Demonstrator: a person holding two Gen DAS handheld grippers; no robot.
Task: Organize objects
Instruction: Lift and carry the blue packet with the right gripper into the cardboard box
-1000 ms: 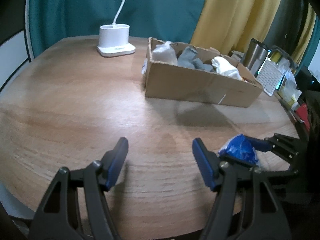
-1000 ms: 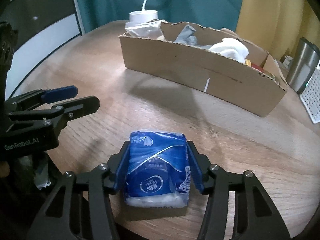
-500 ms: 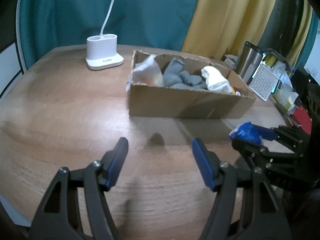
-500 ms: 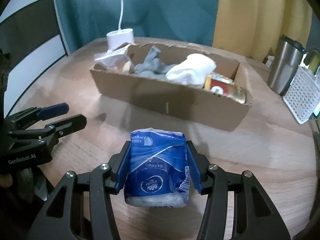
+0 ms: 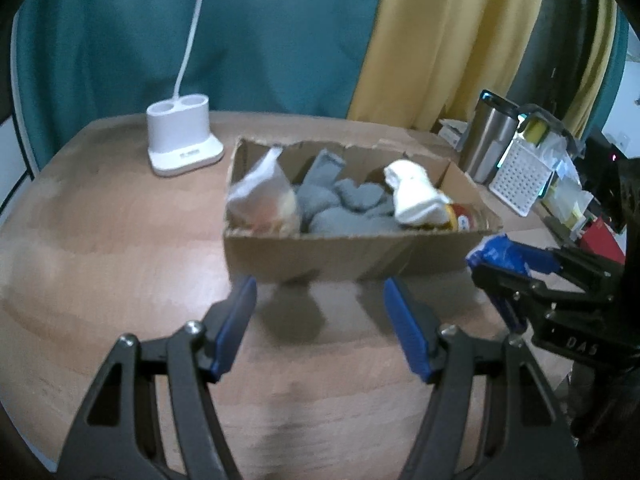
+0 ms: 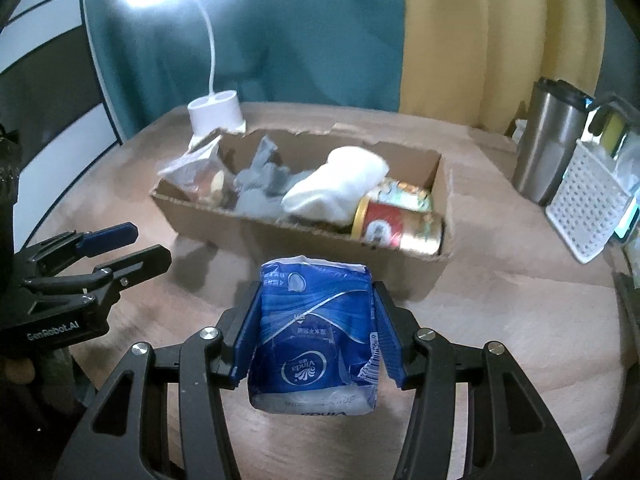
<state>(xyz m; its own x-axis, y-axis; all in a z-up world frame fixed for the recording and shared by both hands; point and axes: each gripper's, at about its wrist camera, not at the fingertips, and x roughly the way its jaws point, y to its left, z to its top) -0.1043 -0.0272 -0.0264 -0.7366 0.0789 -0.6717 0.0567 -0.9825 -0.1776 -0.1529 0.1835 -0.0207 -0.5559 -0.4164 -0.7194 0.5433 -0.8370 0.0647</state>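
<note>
Right claw: the right gripper (image 6: 316,332) is clenched on the blue tissue pack (image 6: 314,332), both blue pads pressing its sides; the pack is held clear of the table, just short of the cardboard box (image 6: 280,236).
Pack: soft and crinkly, so it probably squashes if squeezed harder; I would keep the present pressure and carry it level.
Left claw: the left gripper (image 5: 320,328) is spread wide and holds nothing, low over the wooden table (image 5: 100,240), in front of the box's near wall.
Box: already holds a plastic bag (image 6: 192,172), grey socks (image 6: 260,192), a white sock (image 6: 340,180) and two cans (image 6: 400,228).
Step in hand: judged to be carrying the pack over the near wall and into the box.
How to do it well: lift enough to pass the torn rim, aim for whatever gap remains, likely on top of the socks, and let go only once the pack rests on something.
Risk: the light box may slide if the wall is bumped; the free left claw could steady it.
</note>
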